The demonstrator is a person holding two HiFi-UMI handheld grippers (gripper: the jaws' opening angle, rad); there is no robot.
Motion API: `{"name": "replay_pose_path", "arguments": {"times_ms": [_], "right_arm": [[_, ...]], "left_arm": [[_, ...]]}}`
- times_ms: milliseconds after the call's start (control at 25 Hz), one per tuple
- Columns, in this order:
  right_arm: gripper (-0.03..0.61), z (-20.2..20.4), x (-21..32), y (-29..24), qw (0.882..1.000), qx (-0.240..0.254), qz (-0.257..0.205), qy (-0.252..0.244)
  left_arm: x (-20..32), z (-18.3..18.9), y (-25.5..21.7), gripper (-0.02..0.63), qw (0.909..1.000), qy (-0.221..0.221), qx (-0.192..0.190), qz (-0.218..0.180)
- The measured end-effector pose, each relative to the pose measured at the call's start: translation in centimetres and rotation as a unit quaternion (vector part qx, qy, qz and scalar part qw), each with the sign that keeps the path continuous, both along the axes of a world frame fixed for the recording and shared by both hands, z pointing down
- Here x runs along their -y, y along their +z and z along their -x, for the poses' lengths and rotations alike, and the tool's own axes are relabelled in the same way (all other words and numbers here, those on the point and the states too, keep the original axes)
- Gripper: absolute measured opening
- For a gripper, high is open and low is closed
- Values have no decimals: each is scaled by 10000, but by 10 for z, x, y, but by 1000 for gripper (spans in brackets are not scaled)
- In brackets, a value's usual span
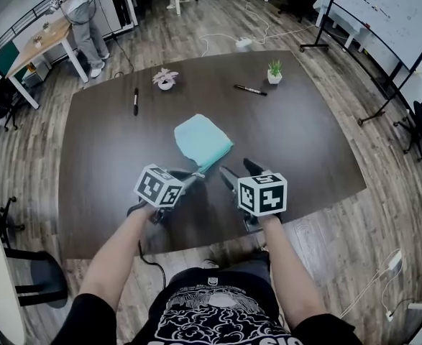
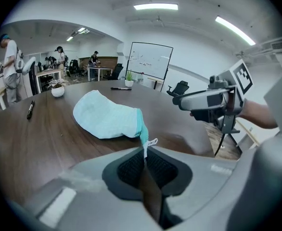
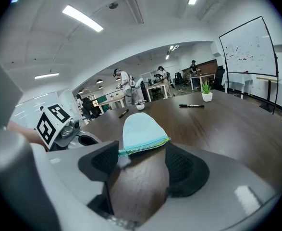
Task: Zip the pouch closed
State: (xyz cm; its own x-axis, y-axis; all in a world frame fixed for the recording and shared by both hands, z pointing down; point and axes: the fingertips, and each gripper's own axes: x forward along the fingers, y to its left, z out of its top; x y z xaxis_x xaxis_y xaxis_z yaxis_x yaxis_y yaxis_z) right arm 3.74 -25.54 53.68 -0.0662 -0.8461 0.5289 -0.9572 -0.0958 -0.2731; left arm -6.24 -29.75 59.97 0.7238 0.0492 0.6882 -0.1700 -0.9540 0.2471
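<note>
The white zipper pull (image 2: 149, 143) is pinched by the left gripper (image 2: 145, 155), while the right gripper (image 3: 141, 154) is held with its jaws apart.

The left jaws are pressed together on the pull, which hangs at the near corner of the light-blue pouch (image 2: 107, 118). Nothing is clamped between the spread pads of the right gripper; the pouch's zipper edge (image 3: 143, 147) is seen just past them, and whether it is touched cannot be told. The pouch is laid flat near the middle of the dark wooden table (image 1: 304, 135), just ahead of both grippers, which are held side by side. Farther back, a black marker (image 1: 135, 100) and a pink plant pot (image 1: 165, 80) are set to the left. A second marker (image 1: 250, 90) and a green plant pot (image 1: 274, 72) are set to the right, all well apart from the pouch.
</note>
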Motion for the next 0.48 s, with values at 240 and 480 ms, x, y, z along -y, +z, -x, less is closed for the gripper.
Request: {"name": "replay_pose_path", "arguments": {"times_ms": [240,480], "right_arm": [[307,4,0,-13,9997,-21,-64,-248],[305,9,3,-22,9983,-37,-64,-577]], "left_arm": [[2,-1,-26,23,9983,-431,-319,245],[-1,-1,-42,21,9954,-711,-515,375]]}}
